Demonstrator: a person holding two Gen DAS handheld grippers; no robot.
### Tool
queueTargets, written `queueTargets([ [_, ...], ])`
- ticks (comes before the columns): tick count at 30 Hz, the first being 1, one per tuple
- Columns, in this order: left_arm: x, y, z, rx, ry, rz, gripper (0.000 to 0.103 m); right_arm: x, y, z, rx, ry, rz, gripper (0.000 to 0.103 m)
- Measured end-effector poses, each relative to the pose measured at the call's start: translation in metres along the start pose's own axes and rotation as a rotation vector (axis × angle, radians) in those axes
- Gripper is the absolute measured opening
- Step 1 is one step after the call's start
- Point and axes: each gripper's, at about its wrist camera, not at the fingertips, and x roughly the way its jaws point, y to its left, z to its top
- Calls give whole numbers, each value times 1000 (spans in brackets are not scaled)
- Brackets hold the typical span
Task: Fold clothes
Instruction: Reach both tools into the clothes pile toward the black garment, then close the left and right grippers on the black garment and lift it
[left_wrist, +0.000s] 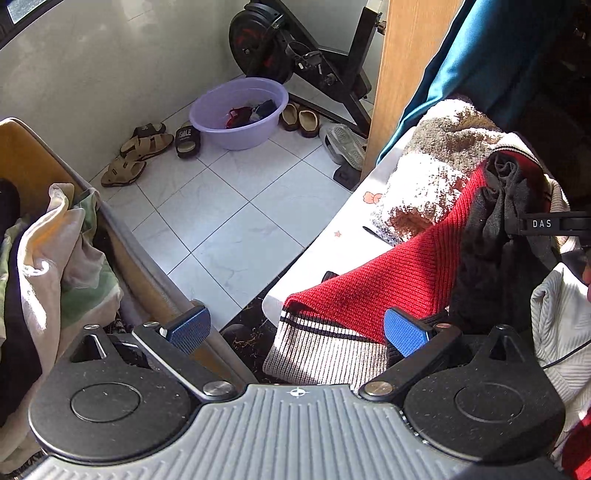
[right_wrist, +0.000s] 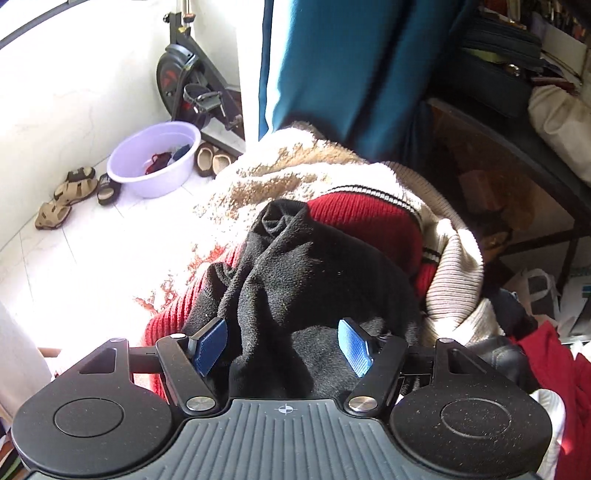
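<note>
While the black garment (right_wrist: 295, 280) lies crumpled on the red knit sweater (right_wrist: 369, 221), the right claw (right_wrist: 282, 345) sits right over its near edge, blue pads spread apart with black cloth bunched between them; whether either pad touches the cloth is hard to tell. From the left wrist view, the left claw (left_wrist: 295, 328) is also spread wide and holds nothing, its right pad at the sweater's striped hem (left_wrist: 325, 354), toward 3 o'clock. Both garments rest on the tabletop (left_wrist: 332, 240), with a fluffy beige blanket (left_wrist: 436, 162) at 12 o'clock beyond them. Strong sunlight washes out the sweater's left part in the right wrist view. A lilac basin (left_wrist: 240, 110) stands on the tiled floor (left_wrist: 229, 206) at 11 o'clock.
</note>
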Motion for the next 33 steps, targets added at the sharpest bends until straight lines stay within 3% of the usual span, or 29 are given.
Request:
queueTargets([
  [1, 2, 3, -1, -3, 6, -3, 102, 12, 1, 1, 8, 43, -17, 56],
  [2, 4, 4, -1, -4, 10, -4, 102, 5, -7, 0, 28, 33, -20, 40],
  [4, 7, 4, -2, -2, 15, -16, 102, -14, -23, 0, 70, -4, -21, 23],
  [5, 9, 3, -1, 3, 16, -31, 102, -23, -31, -1, 92, -22, -22, 10],
  [13, 22, -44, 19, 147, -17, -147, 102, -99, -97, -3, 261, -170, -27, 7],
  [21, 16, -119, 39, 409, -104, -225, 102, -224, -173, -18, 459, -463, -63, 6],
  [27, 17, -166, 27, 581, -135, -272, 102, -286, -206, -35, 517, -557, -95, 6],
  [33, 26, -203, 5, 750, -141, -337, 102, -303, -224, -71, 608, -554, -160, 4],
])
